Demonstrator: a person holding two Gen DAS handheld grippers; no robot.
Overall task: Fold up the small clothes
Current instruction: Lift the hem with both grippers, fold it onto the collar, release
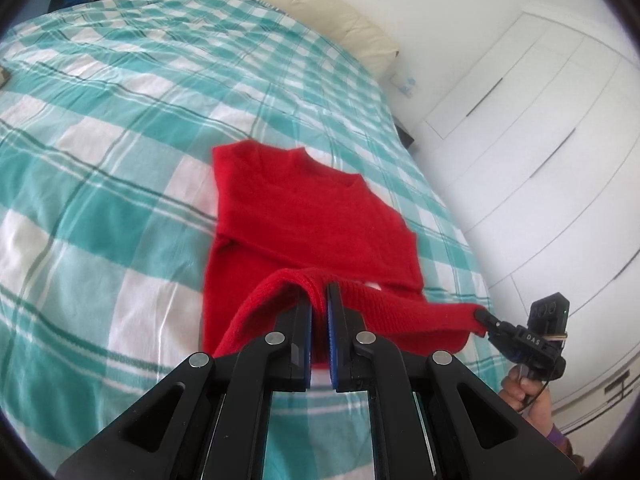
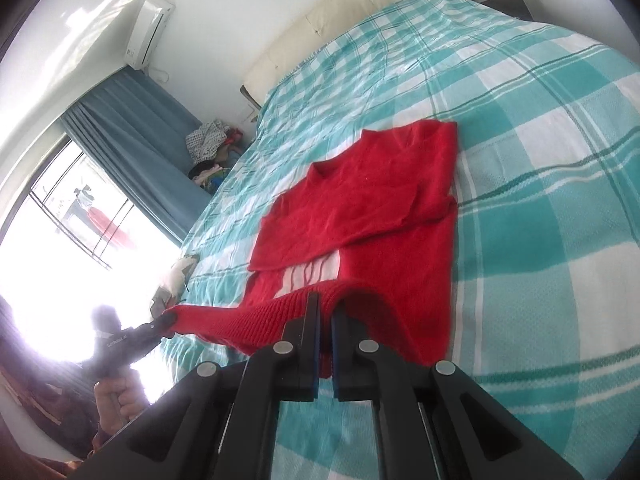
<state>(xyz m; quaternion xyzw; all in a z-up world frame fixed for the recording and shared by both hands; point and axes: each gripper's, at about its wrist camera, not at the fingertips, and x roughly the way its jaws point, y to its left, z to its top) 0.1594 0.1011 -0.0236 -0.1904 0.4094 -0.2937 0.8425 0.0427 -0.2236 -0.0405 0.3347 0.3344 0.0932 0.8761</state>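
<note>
Red sweater (image 1: 308, 216) lies on the bed (image 1: 120, 152) over a teal-and-white checked cover, its neckline toward the cream headboard (image 1: 320, 12) and its upper part flat, while the ribbed hem is lifted clear of the cover and stretched between the two tools. The left wrist view alone shows the white wardrobe doors (image 1: 532, 100); the right wrist view alone shows the window (image 2: 68, 232), blue curtain (image 2: 132, 152), wall air conditioner (image 2: 150, 30) and a heap of clothes (image 2: 210, 140) beside the bed. The left hand-held gripper (image 1: 319, 300) is nearly closed, its pads pinching the hem near one bottom corner. The right hand-held gripper (image 2: 326, 312) is likewise clamped on the hem toward the other corner. Each camera catches the opposite tool off to the side, held from below by the person's fist.
</note>
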